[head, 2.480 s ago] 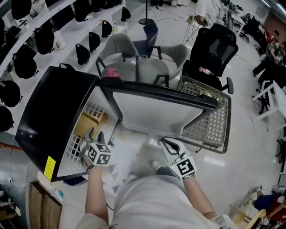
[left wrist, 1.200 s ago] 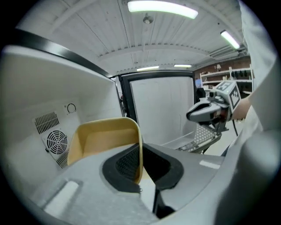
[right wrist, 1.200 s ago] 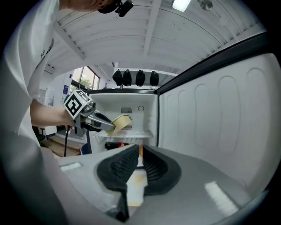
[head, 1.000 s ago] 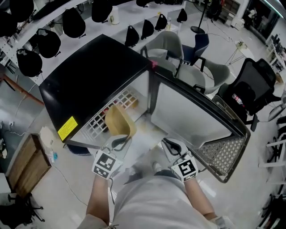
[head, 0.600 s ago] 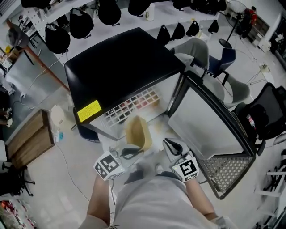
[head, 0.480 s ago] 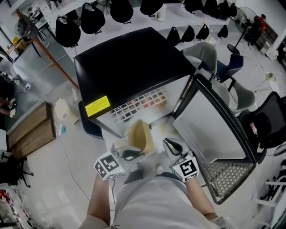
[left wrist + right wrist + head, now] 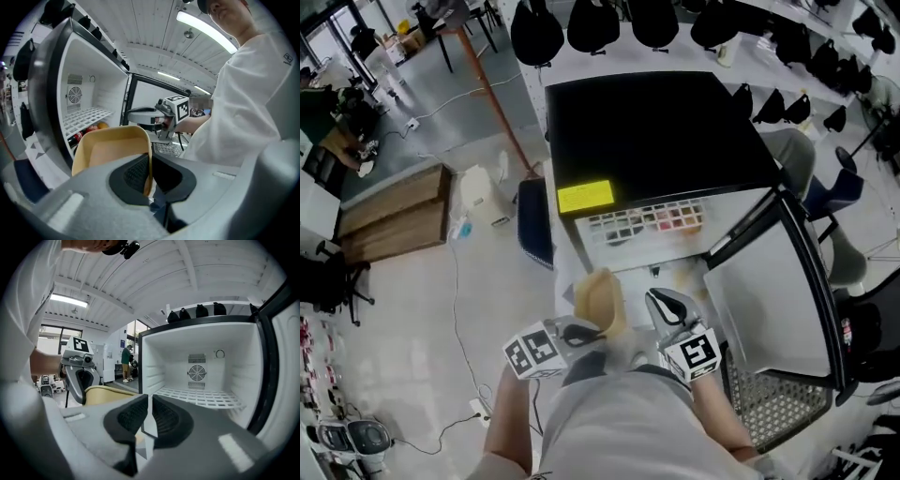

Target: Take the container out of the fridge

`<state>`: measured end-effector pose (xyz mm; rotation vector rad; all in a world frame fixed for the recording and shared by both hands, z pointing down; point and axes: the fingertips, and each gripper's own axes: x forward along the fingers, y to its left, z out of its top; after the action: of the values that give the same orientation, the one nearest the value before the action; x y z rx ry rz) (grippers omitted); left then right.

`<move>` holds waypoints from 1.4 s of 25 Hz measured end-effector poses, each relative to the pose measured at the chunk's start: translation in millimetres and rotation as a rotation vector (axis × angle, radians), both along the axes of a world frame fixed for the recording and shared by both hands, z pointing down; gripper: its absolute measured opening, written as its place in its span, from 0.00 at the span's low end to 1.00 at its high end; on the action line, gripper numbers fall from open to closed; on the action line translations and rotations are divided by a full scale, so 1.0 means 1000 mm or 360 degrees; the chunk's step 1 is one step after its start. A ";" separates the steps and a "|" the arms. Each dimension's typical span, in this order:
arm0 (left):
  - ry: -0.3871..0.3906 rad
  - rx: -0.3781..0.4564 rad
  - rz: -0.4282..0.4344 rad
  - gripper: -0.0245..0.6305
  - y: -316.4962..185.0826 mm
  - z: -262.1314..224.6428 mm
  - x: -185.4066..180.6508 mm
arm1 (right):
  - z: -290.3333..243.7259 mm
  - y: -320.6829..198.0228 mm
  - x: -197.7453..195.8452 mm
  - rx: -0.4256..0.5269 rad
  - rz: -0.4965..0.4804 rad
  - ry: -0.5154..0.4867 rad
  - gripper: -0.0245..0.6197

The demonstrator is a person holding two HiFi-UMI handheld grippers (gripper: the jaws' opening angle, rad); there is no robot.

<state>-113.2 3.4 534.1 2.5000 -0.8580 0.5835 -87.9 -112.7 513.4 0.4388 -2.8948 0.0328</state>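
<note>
The tan container (image 7: 600, 298) is held outside the fridge (image 7: 656, 131), just in front of its open compartment and above the floor (image 7: 422, 319). Its side wall is clamped between the closed jaws of the left hand-held gripper (image 7: 581, 330). The right hand-held gripper (image 7: 664, 305) is carried just beside the container, its jaws drawn narrow, almost together, with nothing gripped. The fridge door (image 7: 778, 281) is swung open at the right. A white wire shelf (image 7: 201, 397) and a red can (image 7: 79, 135) are noted inside the fridge.
</note>
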 end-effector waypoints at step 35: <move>0.0022 0.0605 -0.1427 0.07 -0.023 -0.060 -0.185 | -0.043 -0.001 -0.089 0.0105 -0.0212 -0.0082 0.09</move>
<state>-297.9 -19.8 474.3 2.0602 -2.0443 0.0890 -176.8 -113.9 470.0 0.2585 -2.9755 -0.0733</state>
